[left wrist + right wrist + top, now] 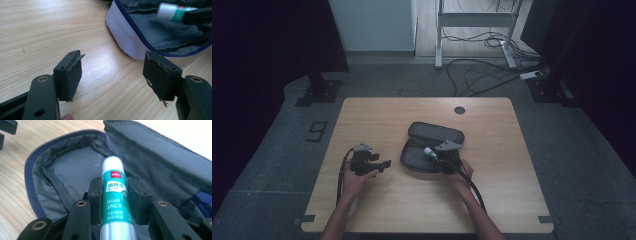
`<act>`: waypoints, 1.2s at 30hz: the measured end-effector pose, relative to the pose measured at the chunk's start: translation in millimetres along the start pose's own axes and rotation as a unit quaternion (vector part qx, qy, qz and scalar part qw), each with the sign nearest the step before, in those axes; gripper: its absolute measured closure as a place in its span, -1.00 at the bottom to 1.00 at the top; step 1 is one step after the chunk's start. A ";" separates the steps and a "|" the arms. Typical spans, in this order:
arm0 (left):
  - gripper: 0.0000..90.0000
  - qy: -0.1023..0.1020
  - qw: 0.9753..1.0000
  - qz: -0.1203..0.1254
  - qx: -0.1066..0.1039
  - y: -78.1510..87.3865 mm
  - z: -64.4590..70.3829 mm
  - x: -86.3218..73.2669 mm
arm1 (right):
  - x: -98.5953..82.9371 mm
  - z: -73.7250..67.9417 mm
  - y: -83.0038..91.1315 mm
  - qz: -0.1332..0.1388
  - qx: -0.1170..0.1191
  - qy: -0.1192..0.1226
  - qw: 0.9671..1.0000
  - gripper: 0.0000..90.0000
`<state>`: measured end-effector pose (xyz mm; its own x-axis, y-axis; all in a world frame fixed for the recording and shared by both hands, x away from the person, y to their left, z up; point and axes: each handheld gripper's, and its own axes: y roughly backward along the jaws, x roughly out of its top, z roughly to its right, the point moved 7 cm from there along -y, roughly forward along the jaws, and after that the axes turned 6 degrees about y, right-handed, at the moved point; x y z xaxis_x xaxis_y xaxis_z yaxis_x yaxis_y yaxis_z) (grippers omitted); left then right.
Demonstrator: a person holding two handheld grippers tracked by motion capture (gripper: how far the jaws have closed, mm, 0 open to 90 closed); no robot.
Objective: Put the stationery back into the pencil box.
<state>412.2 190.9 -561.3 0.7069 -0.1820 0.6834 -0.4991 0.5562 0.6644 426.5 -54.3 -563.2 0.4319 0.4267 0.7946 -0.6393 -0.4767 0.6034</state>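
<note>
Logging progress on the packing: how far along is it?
Done: the pencil case lies unzipped on the table. In hand: the right gripper holds a glue stick over the opening. Left: release it inside, then zip up. The left gripper is open, holding nothing.

"GLUE STICK" is printed in white on the green label of the glue stick point(113, 195), below Chinese characters and a small red "deli" mark. Faint letters reading "koco" are stamped on the grey lining of the pencil case point(75, 167). A "9" is marked on the floor point(316, 131).
</note>
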 end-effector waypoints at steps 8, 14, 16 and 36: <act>-0.29 0.002 1.000 0.006 -0.001 3.5 -0.6 1.4 | -6.9 -4.7 -6.9 -0.027 -0.004 0.025 0.999 0.34; -0.29 0.001 1.000 0.006 -0.001 3.0 -0.3 1.3 | -2.3 -2.2 -0.7 -0.009 -0.011 0.005 1.000 -0.01; -0.29 0.001 1.000 0.006 -0.001 3.1 -0.1 1.4 | 0.1 -0.8 3.3 0.005 -0.009 -0.004 1.000 -0.06; -0.27 0.006 1.000 0.008 -0.006 6.8 1.7 1.5 | -8.2 20.8 72.0 0.088 0.000 -0.019 0.996 -0.24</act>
<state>409.0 193.0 -555.2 0.7046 -0.1634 0.6906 -0.5042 0.5694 0.6492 390.2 -108.1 -524.9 0.3372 0.3074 0.8898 -0.7069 -0.5416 0.4550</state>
